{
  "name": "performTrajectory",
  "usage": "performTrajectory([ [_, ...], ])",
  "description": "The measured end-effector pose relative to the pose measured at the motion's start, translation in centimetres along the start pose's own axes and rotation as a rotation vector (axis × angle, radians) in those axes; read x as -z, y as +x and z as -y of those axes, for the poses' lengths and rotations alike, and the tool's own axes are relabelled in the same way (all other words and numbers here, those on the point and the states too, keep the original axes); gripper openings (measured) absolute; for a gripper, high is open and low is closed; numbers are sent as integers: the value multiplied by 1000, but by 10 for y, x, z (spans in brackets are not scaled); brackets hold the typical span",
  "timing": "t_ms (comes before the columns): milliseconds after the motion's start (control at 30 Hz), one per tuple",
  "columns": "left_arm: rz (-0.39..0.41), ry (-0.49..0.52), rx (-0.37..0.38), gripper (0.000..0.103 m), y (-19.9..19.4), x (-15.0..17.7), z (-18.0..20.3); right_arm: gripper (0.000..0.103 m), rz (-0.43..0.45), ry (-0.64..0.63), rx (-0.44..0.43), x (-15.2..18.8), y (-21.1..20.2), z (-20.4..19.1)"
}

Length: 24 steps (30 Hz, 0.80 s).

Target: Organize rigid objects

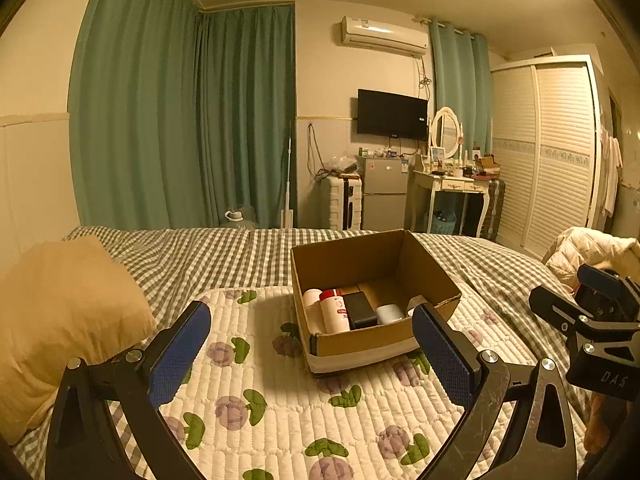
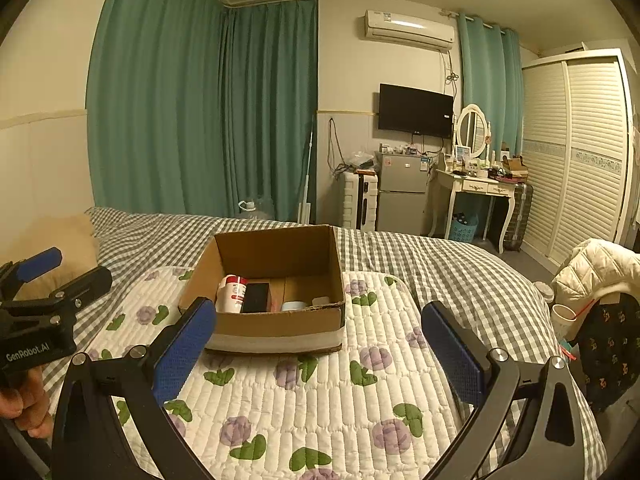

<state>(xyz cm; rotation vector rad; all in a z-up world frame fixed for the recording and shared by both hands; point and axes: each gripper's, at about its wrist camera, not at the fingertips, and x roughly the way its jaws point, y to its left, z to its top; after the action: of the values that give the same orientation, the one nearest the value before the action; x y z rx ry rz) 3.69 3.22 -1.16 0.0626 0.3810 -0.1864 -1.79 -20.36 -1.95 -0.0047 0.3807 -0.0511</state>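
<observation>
An open cardboard box [image 1: 436, 272] stands on a white quilted mat with purple flowers [image 1: 280, 392] on the bed. Inside lie a white bottle with a red cap [image 1: 334, 312], a black rectangular object [image 1: 360, 310], a pale blue round container [image 1: 390, 314] and a white item [image 1: 311, 300]. The box also shows in the right wrist view [image 2: 276, 330], with the bottle [image 2: 232, 294] and black object [image 2: 256, 298]. My left gripper [image 1: 312, 344] is open and empty, just short of the box. My right gripper [image 2: 320, 344] is open and empty, in front of the box.
A tan pillow [image 1: 60, 320] lies left on the grey checked bedspread [image 1: 192, 256]. A cream jacket [image 2: 596, 268] and dark cloth [image 2: 608, 356] sit at the right bed edge with a cup [image 2: 562, 318]. Fridge [image 2: 402, 192], dresser and wardrobe stand beyond.
</observation>
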Motion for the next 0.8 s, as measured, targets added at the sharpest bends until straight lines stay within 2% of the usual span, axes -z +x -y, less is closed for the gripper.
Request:
performTrajectory([
  [267, -18, 1, -22, 103, 3, 2, -3, 103, -2, -13, 5, 2, 1, -3],
  [800, -45, 15, -19, 103, 6, 10, -8, 103, -9, -44, 9, 3, 2, -13],
])
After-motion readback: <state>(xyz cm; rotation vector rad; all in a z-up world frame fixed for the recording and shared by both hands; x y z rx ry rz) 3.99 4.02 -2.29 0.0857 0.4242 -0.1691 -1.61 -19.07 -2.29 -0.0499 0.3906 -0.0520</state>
